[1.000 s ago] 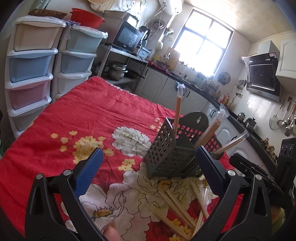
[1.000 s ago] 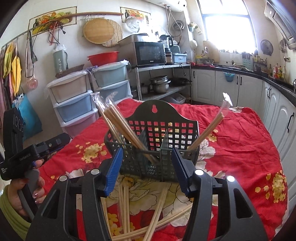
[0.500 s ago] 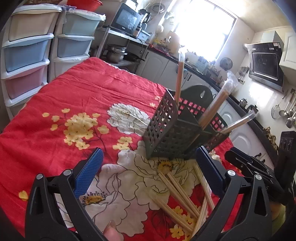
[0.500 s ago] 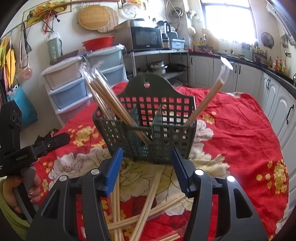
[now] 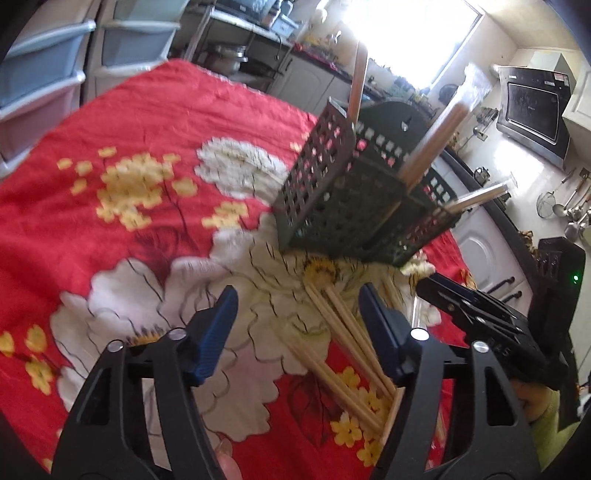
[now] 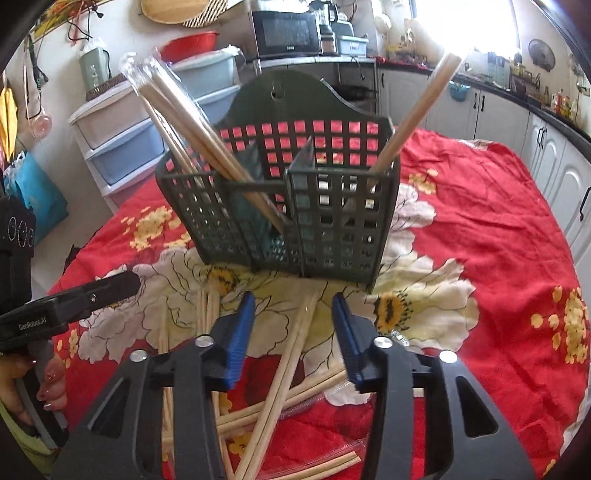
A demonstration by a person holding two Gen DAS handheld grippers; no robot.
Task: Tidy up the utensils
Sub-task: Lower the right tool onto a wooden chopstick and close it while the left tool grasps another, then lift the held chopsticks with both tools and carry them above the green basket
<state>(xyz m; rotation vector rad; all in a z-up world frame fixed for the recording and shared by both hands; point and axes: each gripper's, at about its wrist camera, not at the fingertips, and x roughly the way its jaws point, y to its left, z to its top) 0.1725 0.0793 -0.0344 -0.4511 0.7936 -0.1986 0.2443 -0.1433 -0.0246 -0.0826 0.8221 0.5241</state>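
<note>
A dark green slotted utensil basket (image 6: 288,206) stands on the red flowered cloth; it also shows in the left wrist view (image 5: 354,206). Wrapped chopstick packs (image 6: 184,122) lean in its left compartment and one pack (image 6: 413,110) in its right. Several loose wrapped chopsticks (image 6: 288,373) lie on the cloth in front of the basket, also seen in the left wrist view (image 5: 343,339). My right gripper (image 6: 293,314) is open and empty, low over those chopsticks. My left gripper (image 5: 297,306) is open and empty, just above the same pile. Each gripper shows at the edge of the other's view.
The red flowered cloth (image 6: 498,229) covers the table. Stacked plastic drawers (image 6: 122,136) stand beyond the table's far left. A shelf with a microwave (image 6: 288,33) and white kitchen cabinets (image 6: 480,107) line the back. The table edge runs near the cabinets at right.
Both grippers have dropped and moved in toward the loose chopsticks in front of the basket. The left gripper's opening has narrowed. The basket and its packs have not moved.
</note>
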